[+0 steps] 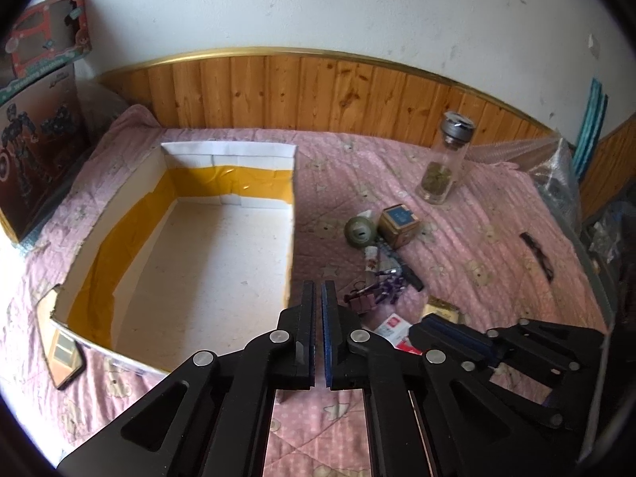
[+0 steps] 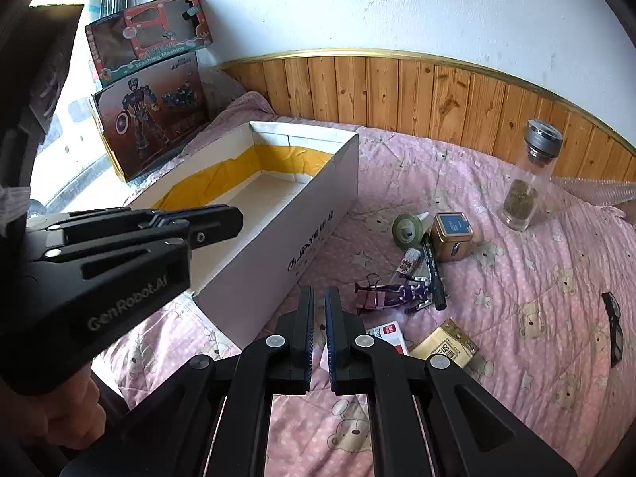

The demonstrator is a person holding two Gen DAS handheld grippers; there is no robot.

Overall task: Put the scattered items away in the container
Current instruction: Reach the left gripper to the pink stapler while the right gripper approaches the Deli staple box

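An open white cardboard box [image 1: 290,214] with yellow tape inside lies empty on the pink bedspread; it also shows in the right wrist view [image 2: 318,206]. Right of it lie scattered items: a green round tape roll [image 1: 359,231], a small tin [image 1: 398,225], a black marker [image 2: 433,274], a binder clip [image 2: 369,298], a red-white card [image 2: 387,334], a tan packet [image 2: 445,344] and a glass jar [image 1: 441,163]. My left gripper [image 1: 318,290] is shut and empty by the box's near right corner. My right gripper [image 2: 319,298] is shut and empty, short of the clip.
Toy boxes [image 2: 151,111] lean at the left behind the container. A wooden wall panel [image 1: 318,91] runs along the back. A phone [image 1: 63,357] lies by the box's near left corner. Dark glasses [image 2: 614,326] lie at the right. Plastic wrap [image 1: 556,167] sits at the far right.
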